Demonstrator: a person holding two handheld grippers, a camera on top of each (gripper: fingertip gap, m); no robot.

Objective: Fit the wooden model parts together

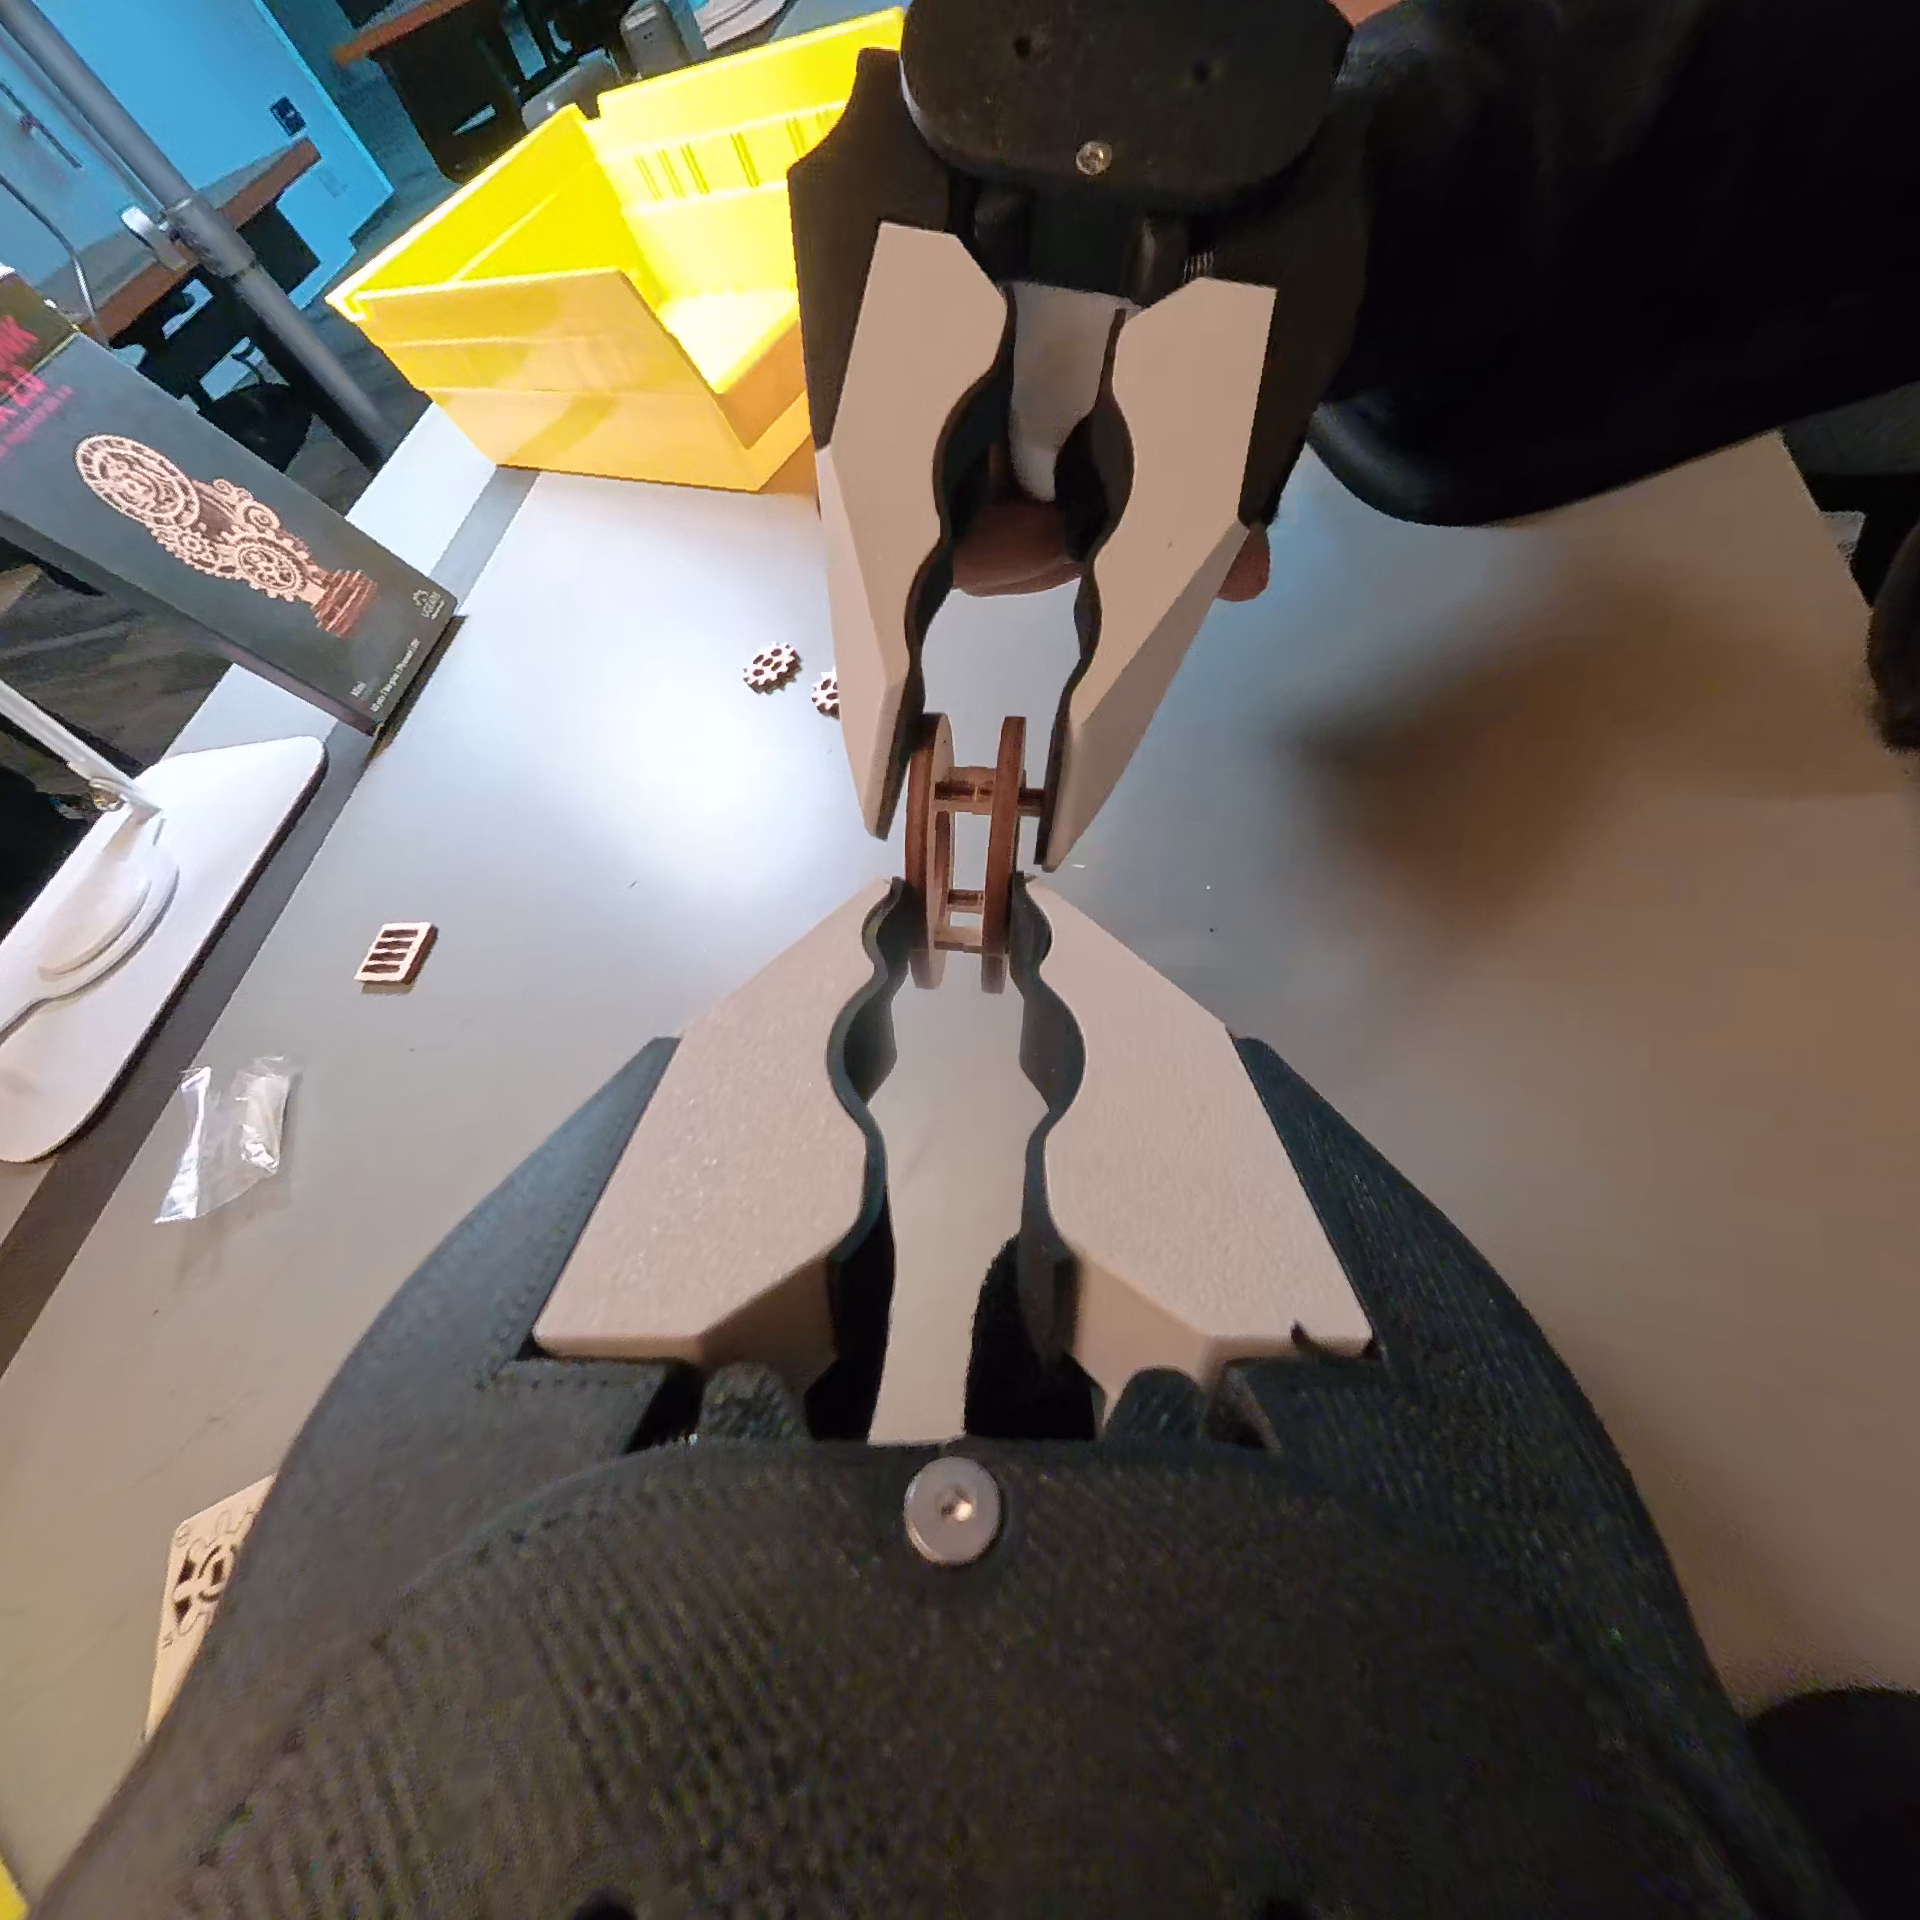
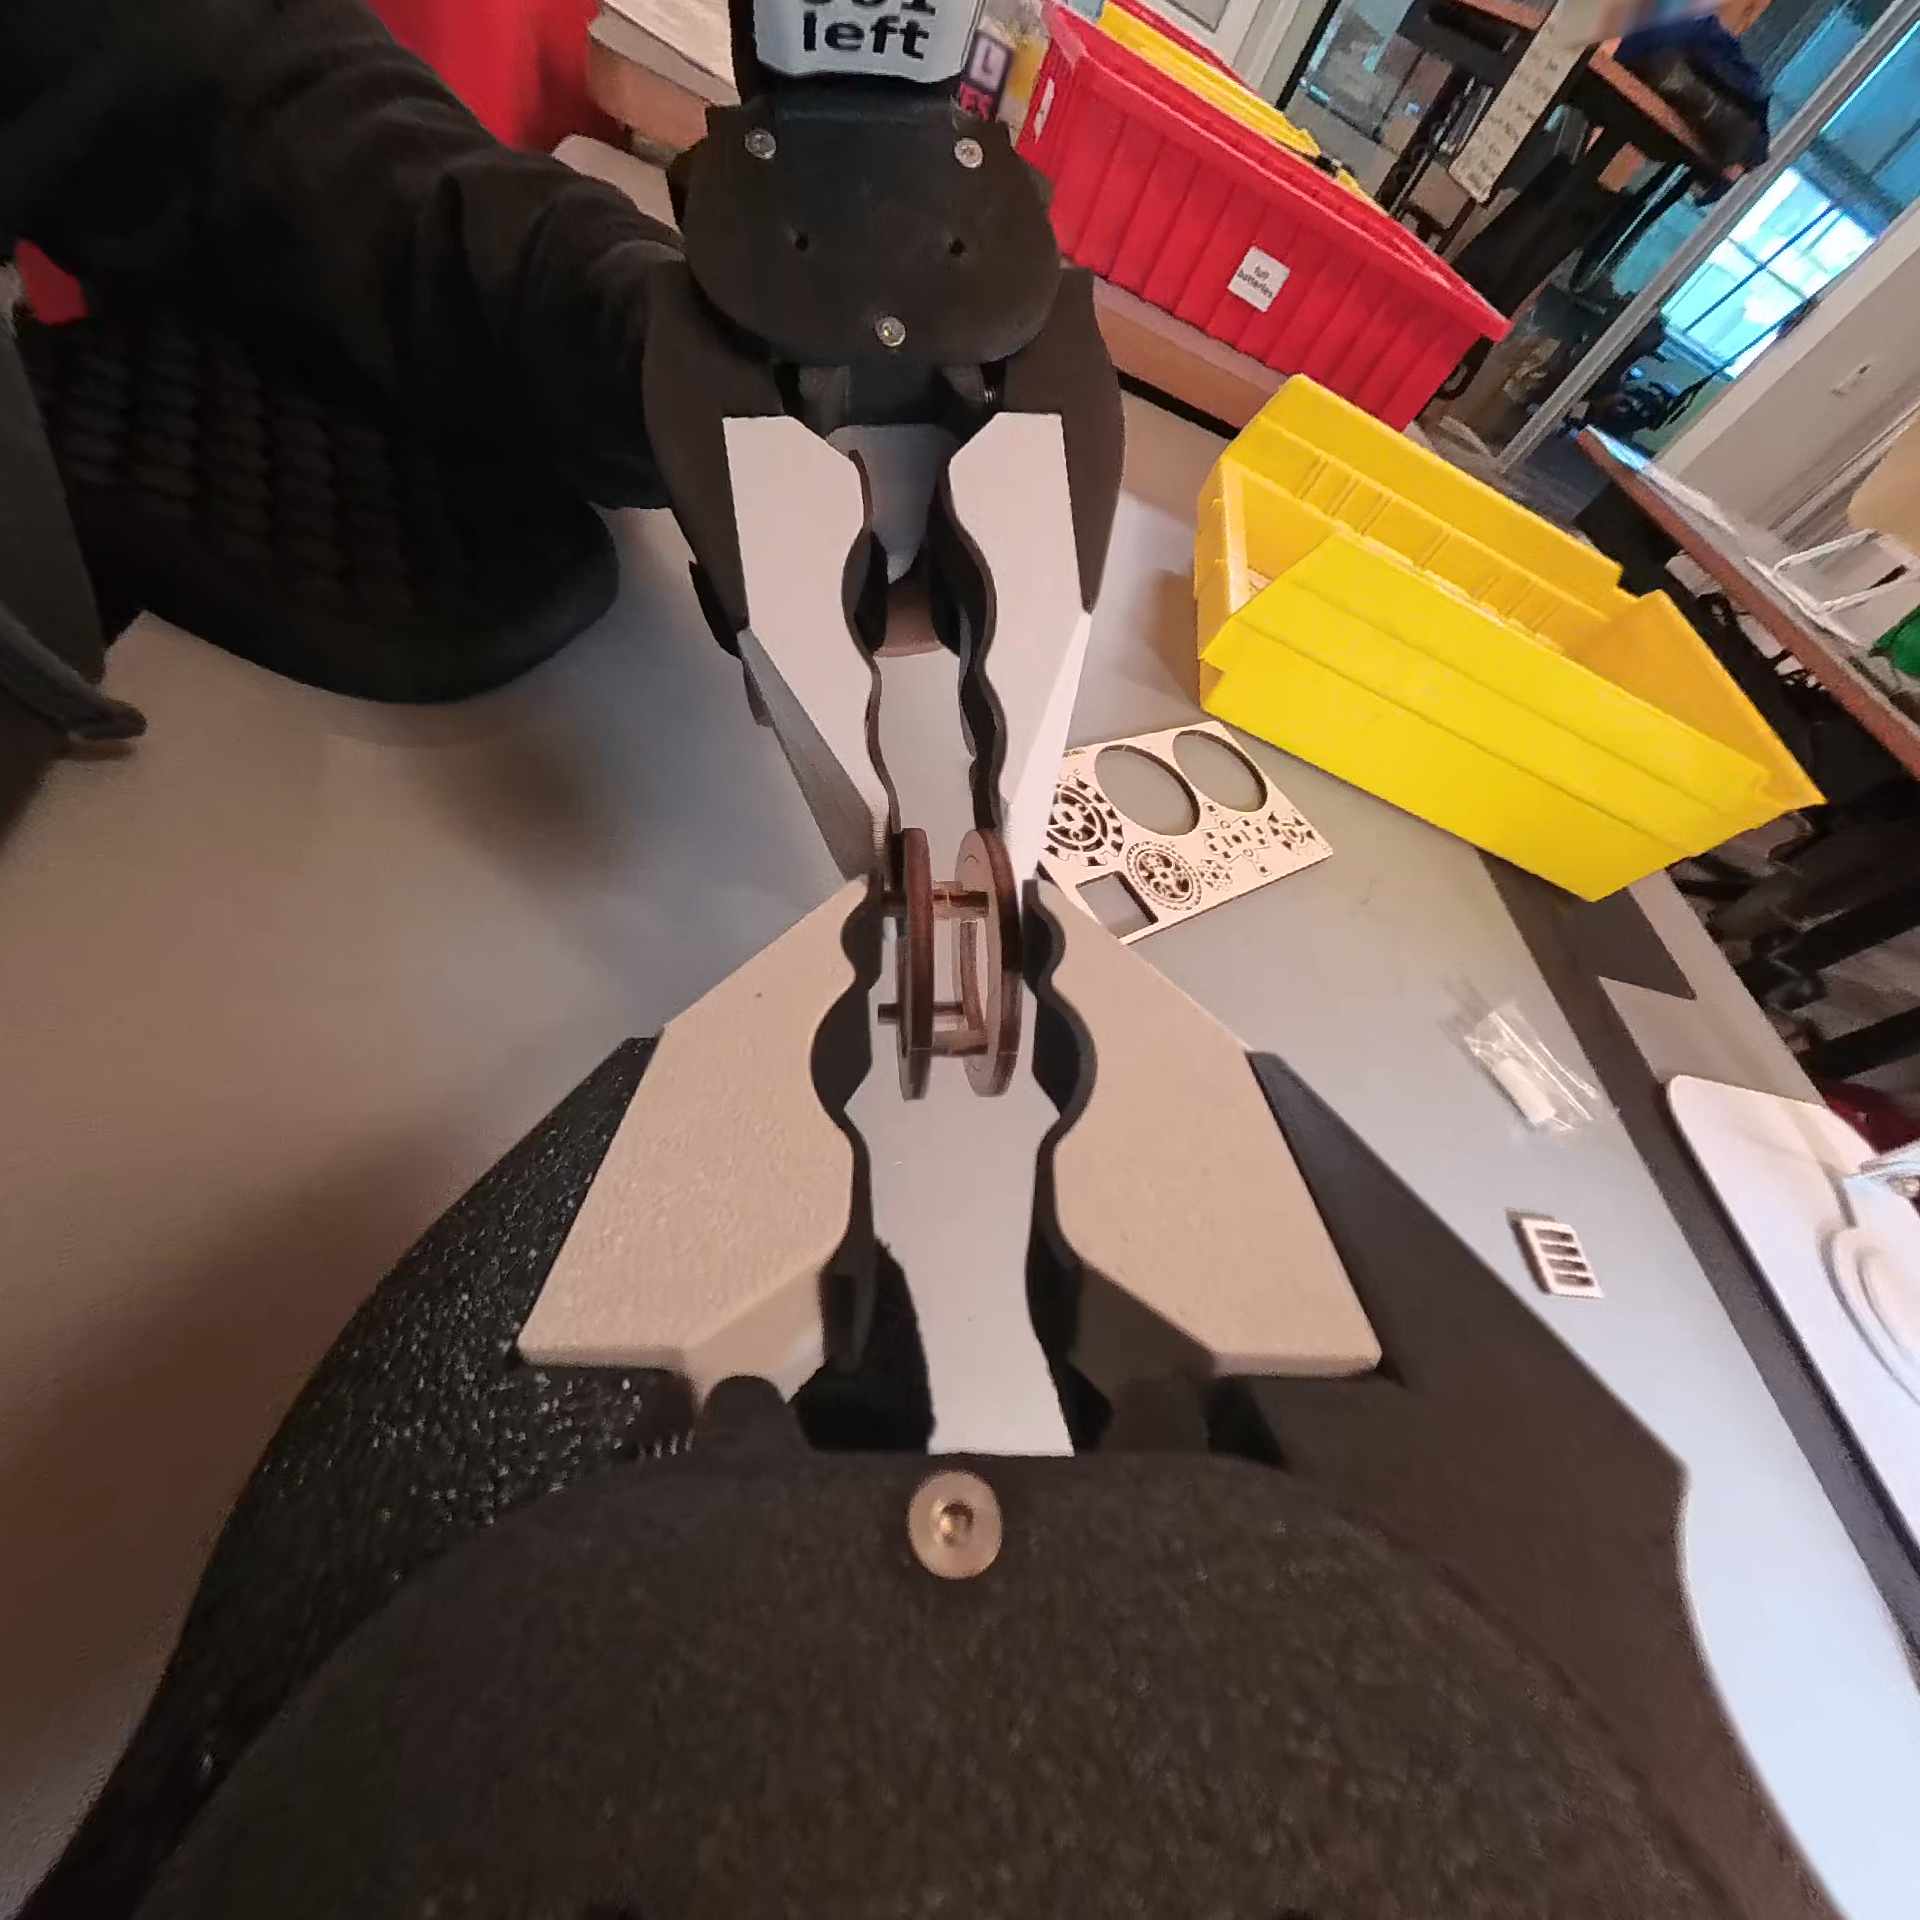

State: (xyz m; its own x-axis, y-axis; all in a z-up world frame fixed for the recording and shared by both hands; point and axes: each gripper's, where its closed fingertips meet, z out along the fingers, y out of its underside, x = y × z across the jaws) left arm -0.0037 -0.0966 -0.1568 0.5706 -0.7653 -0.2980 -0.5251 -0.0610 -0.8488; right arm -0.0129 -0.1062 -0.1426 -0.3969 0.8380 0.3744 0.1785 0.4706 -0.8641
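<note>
The wooden spool (image 1: 961,873), two discs on short pegs, hangs above the grey desk (image 1: 582,790), its axle running 9 to 3 o'clock. Left gripper (image 1: 958,889) fingers, narrowly parted, clasp it at 6 o'clock; right gripper (image 1: 961,847) fingers pinch it from 12.

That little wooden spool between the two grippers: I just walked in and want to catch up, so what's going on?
A person holds both grippers nose to nose above the grey table. The left gripper and the right gripper both clamp the same small brown wooden two-disc assembly, pinching it across its discs from opposite ends. Loose wooden gears, a slatted wooden piece and the punched-out parts sheet lie unused on the table.
</note>
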